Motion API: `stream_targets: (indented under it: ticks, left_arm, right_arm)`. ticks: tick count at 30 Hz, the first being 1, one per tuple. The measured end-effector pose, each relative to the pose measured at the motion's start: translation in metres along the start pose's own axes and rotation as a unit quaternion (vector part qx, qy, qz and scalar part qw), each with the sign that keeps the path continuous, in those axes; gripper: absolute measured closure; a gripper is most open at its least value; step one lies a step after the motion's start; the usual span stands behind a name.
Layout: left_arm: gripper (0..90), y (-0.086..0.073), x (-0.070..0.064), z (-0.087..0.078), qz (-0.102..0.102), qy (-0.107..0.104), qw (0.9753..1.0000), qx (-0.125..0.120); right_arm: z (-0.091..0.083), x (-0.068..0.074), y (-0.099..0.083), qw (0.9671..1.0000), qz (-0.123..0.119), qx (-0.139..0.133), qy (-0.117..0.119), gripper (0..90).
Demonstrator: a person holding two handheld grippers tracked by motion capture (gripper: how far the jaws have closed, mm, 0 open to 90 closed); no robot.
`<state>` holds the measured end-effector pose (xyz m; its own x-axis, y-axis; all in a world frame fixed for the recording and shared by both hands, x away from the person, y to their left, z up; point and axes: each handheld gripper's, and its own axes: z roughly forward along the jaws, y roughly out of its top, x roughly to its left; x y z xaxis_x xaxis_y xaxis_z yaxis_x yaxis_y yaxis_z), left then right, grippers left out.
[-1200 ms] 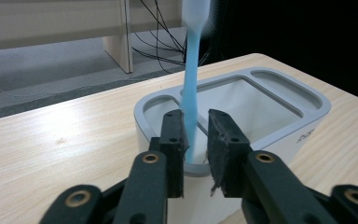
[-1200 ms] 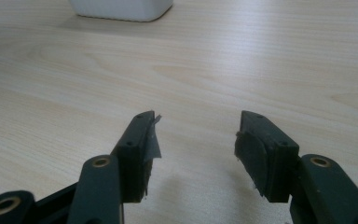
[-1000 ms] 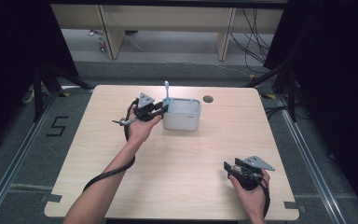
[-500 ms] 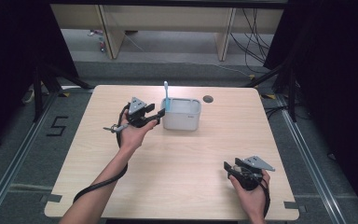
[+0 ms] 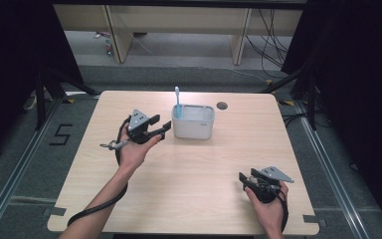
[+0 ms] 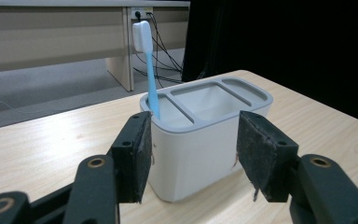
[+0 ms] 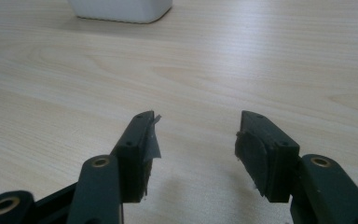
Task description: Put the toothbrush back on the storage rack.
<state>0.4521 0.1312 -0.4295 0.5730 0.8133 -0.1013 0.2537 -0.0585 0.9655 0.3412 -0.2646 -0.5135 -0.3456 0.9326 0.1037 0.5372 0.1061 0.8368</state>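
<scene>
**A:** Start with what sits nearest you.

**B:** My right gripper [image 5: 251,183] rests low at the near right of the bench [image 5: 199,199], my hand wrapped round it from below. Its fingers [image 7: 142,144] stand apart with nothing between them; the right gripper view looks through the gap at bare pale wood grain.

**A:** Does that view catch anything farther off?

**B:** Just the rounded bottom edge of the white holder [image 7: 121,9] at the far top of its frame. The compartments and what stands in them are cut off there.

**A:** And your left?

**B:** My left gripper [image 5: 159,130] is farther out, left of centre, held up off the bench and pointed right toward the holder [image 5: 193,122]. Its fingers [image 6: 137,156] are apart as well, gripping nothing. From above, the fingertips sit just beside the holder's left end, apart from it.

**A:** What does the left gripper view add?

**B:** The holder's inside. It shows a grey rim dividing the top into three compartments, and the light blue toothbrush [image 6: 148,74] standing upright in the end compartment nearest my fingers, white head at the top. The other two compartments look hollow.

**A:** The high view gives less?

**B:** It gives the layout: holder at the far middle of the bench, toothbrush [image 5: 177,102] rising from its left end, and a small dark round hole [image 5: 222,105] in the bench top just beyond, to the right.
</scene>
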Motion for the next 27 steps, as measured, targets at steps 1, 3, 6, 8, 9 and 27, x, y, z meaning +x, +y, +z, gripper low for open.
stream_targets:
  ticks: [1, 3, 6, 8, 9, 27]
  left_arm:
    - [45.2, -0.001, 0.0, -0.001, -0.001, 0.0, 1.0, 0.0]
    - [45.2, -0.003, -0.001, -0.005, 0.001, 0.002, 1.0, -0.002]
    - [45.1, -0.006, -0.001, -0.011, 0.005, 0.002, 1.0, 0.001]
    - [45.0, -0.007, -0.001, -0.015, 0.005, 0.0, 1.0, 0.002]
    - [44.9, -0.008, -0.001, -0.016, 0.006, 0.0, 1.0, 0.003]
    - [43.9, -0.034, -0.001, -0.046, 0.01, -0.008, 0.9999, 0.008]
  right_arm:
    - [0.0, 0.0, 0.0, 1.0, 0.0, 0.0, 0.0, 47.0]
    - [0.0, 0.0, 0.0, 1.0, -0.002, -0.001, 0.0, 47.0]
    - [0.0, 0.0, 0.0, 1.0, -0.002, 0.0, 0.001, 47.0]
    - [0.0, 0.0, 0.0, 1.0, -0.004, 0.001, -0.001, 47.0]
    - [0.0, 0.004, -0.001, 0.9997, 0.023, 0.006, 0.006, 47.0]
    - [0.001, 0.001, 0.0, 0.9999, 0.003, 0.004, 0.01, 47.1]
